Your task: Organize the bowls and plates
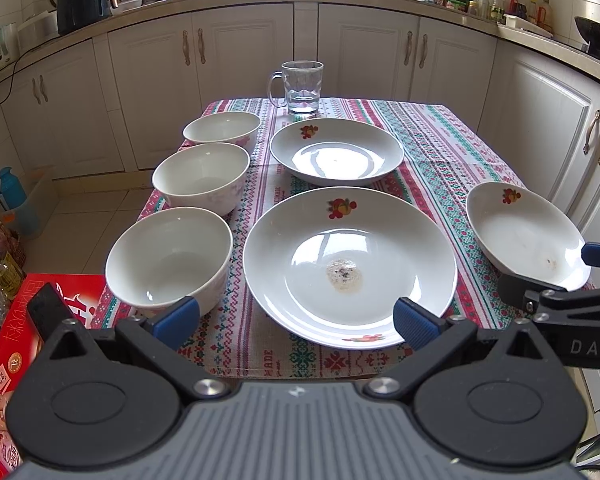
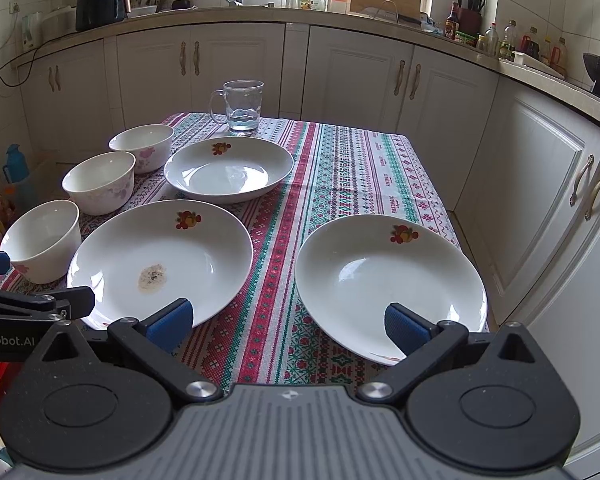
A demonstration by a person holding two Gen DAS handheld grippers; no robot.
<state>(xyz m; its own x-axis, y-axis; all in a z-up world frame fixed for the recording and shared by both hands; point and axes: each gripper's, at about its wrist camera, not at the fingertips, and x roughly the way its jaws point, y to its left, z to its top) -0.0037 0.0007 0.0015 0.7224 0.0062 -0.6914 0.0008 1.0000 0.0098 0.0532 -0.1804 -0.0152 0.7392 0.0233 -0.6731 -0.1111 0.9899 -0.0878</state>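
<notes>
Three white bowls stand in a column on the left of the table: far (image 1: 222, 130), middle (image 1: 202, 176), near (image 1: 168, 256). Beside them lie a far plate (image 1: 336, 152) and a big near plate (image 1: 350, 264) with a dried stain. A third plate (image 2: 388, 280) lies at the right front. My left gripper (image 1: 296, 318) is open over the table's front edge, straddling the stained plate's near rim. My right gripper (image 2: 288, 324) is open, and its right finger reaches over the third plate's near rim. Neither gripper holds anything.
A glass mug (image 1: 300, 88) with a little water stands at the far edge of the patterned tablecloth (image 1: 440, 152). A red box (image 1: 4, 360), bottles and a blue flask (image 1: 10, 188) sit on the floor at left. White cabinets surround the table.
</notes>
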